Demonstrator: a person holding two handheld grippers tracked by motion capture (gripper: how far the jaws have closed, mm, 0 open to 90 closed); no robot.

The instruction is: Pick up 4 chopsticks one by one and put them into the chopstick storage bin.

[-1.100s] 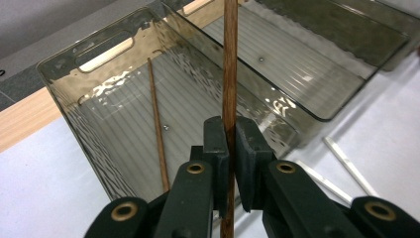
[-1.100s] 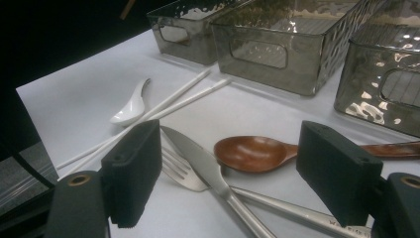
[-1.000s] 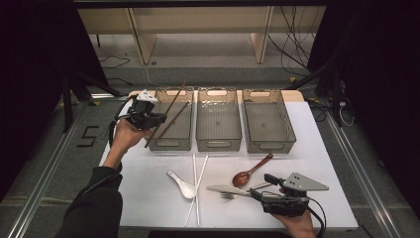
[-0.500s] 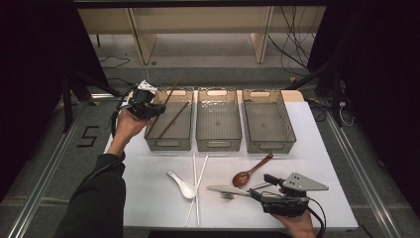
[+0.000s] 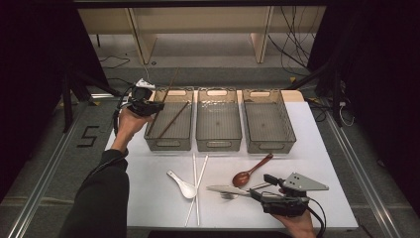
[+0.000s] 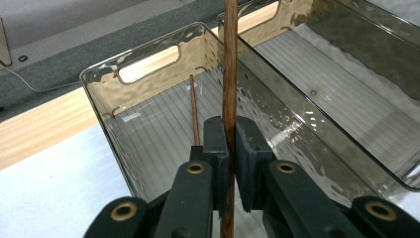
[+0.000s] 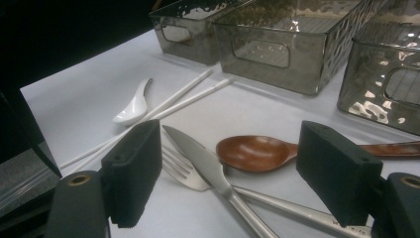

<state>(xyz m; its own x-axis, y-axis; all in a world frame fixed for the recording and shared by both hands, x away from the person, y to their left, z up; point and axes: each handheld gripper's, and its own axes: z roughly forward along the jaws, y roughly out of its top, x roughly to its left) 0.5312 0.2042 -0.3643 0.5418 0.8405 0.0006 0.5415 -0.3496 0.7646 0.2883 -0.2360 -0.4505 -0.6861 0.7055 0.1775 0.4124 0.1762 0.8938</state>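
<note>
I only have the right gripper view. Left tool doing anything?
Observer: Yes. The left tool is shut on a brown chopstick, held over the leftmost bin.
Operator: Anything in that bin already?
Observer: One more brown chopstick lies slanted inside it.
Operator: Other two bins?
Observer: The middle bin and the right bin both look empty from the high view.

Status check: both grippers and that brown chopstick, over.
Left gripper shut on brown chopstick, above left bin. Second chopstick lies inside. Right gripper open over knife, fork.
</note>
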